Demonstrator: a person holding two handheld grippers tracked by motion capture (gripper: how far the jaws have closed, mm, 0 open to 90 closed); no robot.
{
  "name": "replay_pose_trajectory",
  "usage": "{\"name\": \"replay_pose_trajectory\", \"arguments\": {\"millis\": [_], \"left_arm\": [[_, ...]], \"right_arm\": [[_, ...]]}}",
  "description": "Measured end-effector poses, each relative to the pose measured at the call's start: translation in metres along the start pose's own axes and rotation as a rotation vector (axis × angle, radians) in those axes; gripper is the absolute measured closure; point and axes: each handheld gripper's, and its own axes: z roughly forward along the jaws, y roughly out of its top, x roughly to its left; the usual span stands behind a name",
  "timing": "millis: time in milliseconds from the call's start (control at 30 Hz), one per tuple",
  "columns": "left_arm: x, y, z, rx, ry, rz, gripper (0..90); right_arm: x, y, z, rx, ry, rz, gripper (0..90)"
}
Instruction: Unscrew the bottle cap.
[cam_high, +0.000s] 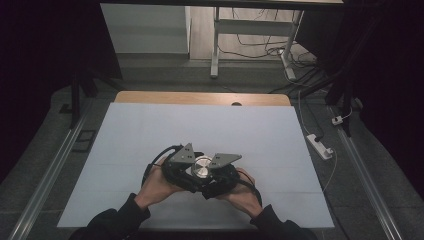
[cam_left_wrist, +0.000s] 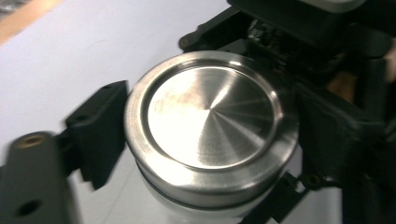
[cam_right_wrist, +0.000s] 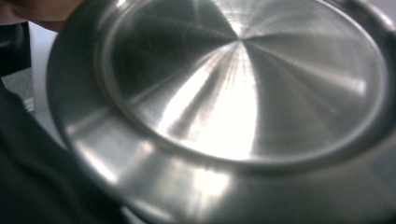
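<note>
Steel lid (cam_left_wrist: 210, 123) on white jar, left gripper (cam_high: 181, 167) clamped around it; right gripper (cam_high: 222, 172) touching, grip unclear; white table (cam_high: 150, 130).

white power strip (cam_high: 320, 146) on floor

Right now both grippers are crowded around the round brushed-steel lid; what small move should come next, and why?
Probably twist the round brushed-steel lid slightly with the right gripper while the left gripper steadies the white container beneath. The lid looks seated on the body, a dark seam showing under its rim, and black jaws flank it on both sides.
</note>
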Motion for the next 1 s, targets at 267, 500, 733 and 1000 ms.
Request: {"name": "replay_pose_trajectory", "arguments": {"millis": [267,500,733,1000], "left_arm": [[0.002,0.0,-0.018,0.02,-0.097,0.11,3.5],[-0.002,-0.006,-0.014,0.07,-0.199,0.212,16.2],[-0.002,-0.007,-0.009,0.043,-0.13,0.164,18.9],[-0.004,0.0,-0.006,0.002,-0.02,0.071,19.1]], "right_arm": [[0.004,0.001,-0.003,-0.02,0.092,-0.035,14.6],[0.022,0.003,0.001,0.003,0.183,-0.158,14.6],[0.019,0.003,0.001,0.004,0.151,-0.141,14.6],[0.01,0.002,0.001,-0.002,0.067,-0.06,14.6]]}}
